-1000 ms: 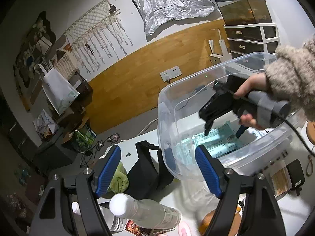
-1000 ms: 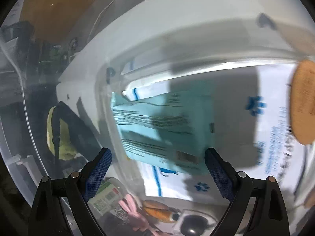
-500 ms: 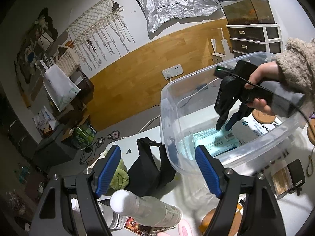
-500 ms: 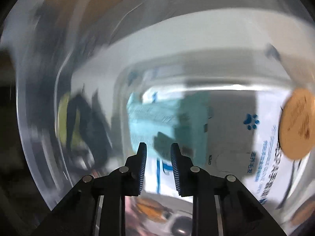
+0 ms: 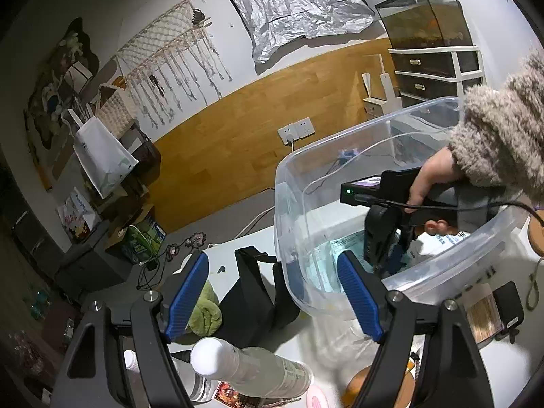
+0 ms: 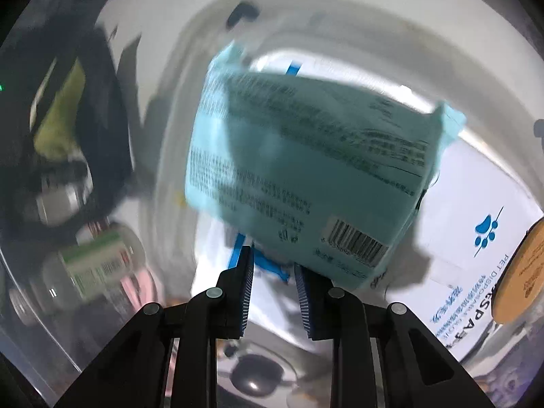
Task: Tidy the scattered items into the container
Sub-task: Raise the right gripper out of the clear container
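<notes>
A clear plastic bin [image 5: 340, 142] stands on the white table. Inside it lies a teal packet [image 6: 306, 170] on a white pet-pad pack [image 6: 476, 258]. My right gripper [image 6: 273, 265] is deep in the bin, jaws nearly closed with a narrow gap, at the packet's near edge; whether it grips the packet is unclear. It also shows in the left wrist view [image 5: 384, 258]. My left gripper [image 5: 272, 292] is open and empty above the table, left of the bin. A clear bottle with a white cap [image 5: 238, 370] lies under it.
A black pouch [image 5: 251, 292] with a green cloth [image 5: 204, 312] lies left of the bin. A bottle with a green label [image 6: 98, 265] and a pink item [image 6: 136, 289] show through the bin wall. A black case [image 5: 508, 309] lies right.
My right gripper closed from wide open to nearly shut and dropped lower into the bin, close to the teal packet. My left gripper stayed open and almost still.
</notes>
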The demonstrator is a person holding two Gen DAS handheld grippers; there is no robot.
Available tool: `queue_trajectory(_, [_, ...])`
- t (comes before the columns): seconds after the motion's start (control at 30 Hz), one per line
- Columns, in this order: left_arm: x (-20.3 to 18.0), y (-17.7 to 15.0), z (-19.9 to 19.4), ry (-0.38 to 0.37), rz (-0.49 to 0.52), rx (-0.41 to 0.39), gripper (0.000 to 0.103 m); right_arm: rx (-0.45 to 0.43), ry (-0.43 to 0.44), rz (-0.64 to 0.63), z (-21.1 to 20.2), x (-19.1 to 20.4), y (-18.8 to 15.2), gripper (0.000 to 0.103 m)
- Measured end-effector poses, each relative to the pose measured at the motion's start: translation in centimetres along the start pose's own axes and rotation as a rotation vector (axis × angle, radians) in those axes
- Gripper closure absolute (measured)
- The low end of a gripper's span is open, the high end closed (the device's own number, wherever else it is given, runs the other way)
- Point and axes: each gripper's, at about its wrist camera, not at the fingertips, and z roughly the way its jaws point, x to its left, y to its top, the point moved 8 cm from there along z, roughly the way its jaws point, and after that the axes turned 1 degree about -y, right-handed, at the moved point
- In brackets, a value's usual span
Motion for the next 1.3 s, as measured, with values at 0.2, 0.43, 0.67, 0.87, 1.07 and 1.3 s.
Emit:
queue_trajectory(0.2, [0.3, 0.6, -0.3, -0.024, -0.048, -0.001, 0.024, 0.016, 0.113, 0.010, -2.1, 0.4, -0.6, 0.077])
queue_trajectory(0.43, [0.4, 1.3, -1.7, -0.064, -0.100, -0.013, 0.019, -0.191, 0.161, -0.059, -11.2, 2.6, -3.8, 0.077])
queue_trajectory(0.67, [0.0, 2.2, -4.3, -0.099, -0.129, -0.050, 0.004, -0.565, -0.012, -0.105, -21.1, 3.3, -10.7, 0.026])
queue_trajectory(0.87, [-1.0, 2.3, -6.4, -0.162, -0.134, -0.054, 0.003, -0.862, -0.050, -0.079, -24.7, 3.8, -17.8, 0.019])
queue_trajectory(1.07, [-2.3, 1.9, -8.5, -0.212, -0.135, -0.058, 0.003, -1.116, -0.134, -0.022, -26.0, 3.1, -24.6, 0.000])
queue_trajectory(1.3, [-3.3, 1.1, -11.0, -0.252, -0.166, -0.074, 0.000, -1.330, -0.257, 0.070, -24.7, 2.4, -30.3, 0.000])
